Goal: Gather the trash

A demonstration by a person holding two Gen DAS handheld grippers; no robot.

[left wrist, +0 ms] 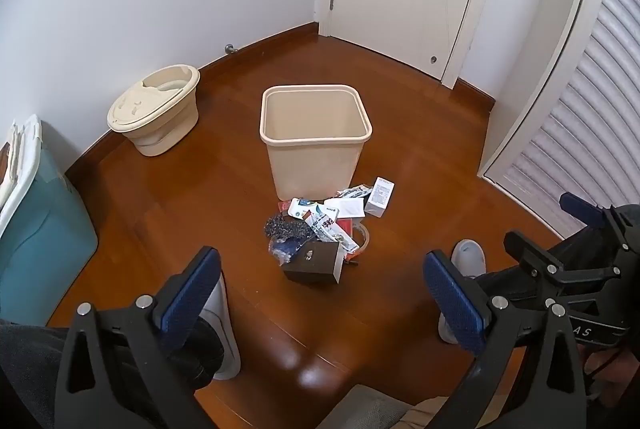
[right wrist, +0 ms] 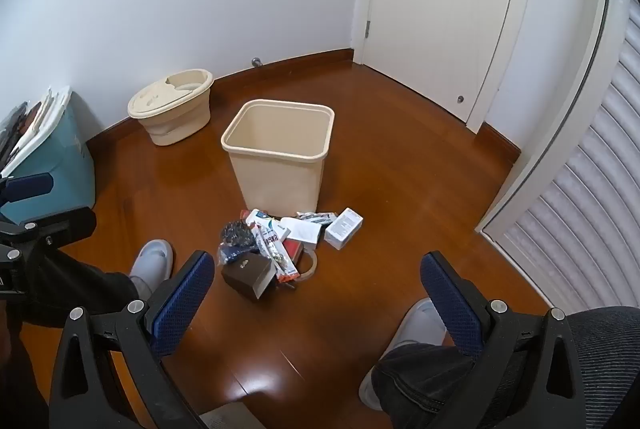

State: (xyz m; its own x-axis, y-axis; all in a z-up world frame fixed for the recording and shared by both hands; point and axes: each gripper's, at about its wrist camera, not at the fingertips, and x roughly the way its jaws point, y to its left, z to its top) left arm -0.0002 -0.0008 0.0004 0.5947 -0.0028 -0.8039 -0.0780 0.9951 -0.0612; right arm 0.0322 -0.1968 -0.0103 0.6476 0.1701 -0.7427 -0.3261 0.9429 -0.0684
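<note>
Trash in a small mixed heap point(left wrist: 326, 225) lies on the glossy brown wooden floor point(left wrist: 200, 189), touching the near side of the cream square plastic bin point(left wrist: 316, 141), which stands upright and looks empty. From the left wrist view, the heap holds a dark brown cardboard box point(left wrist: 314, 263) nearest the camera, a white carton point(left wrist: 380, 197) at the far right, a dark crinkled wrapper point(left wrist: 285, 227) at the left, and printed sachets between them. The left gripper point(left wrist: 320, 303) hangs above the floor with its blue-padded fingers point(left wrist: 188, 293) spread wide and nothing between them; the brown box sits straight ahead, centred in the gap. The right gripper point(left wrist: 576, 225) shows at the right edge, off to the side of the heap.

From the right wrist view, the same heap point(right wrist: 280, 241) lies ahead and to the left of centre, with the brown box point(right wrist: 250, 275) just beyond the left finger point(right wrist: 182, 299). The right gripper point(right wrist: 316, 303) is also spread wide and empty. The white carton point(right wrist: 343, 227) lies closest to its line. A grey slipper point(right wrist: 154, 263) rests beside the heap.

Judging by this, the left gripper is better lined up on the brown box, and the right on the white carton; both lie short of the bin, so each lift carries forward.
</note>
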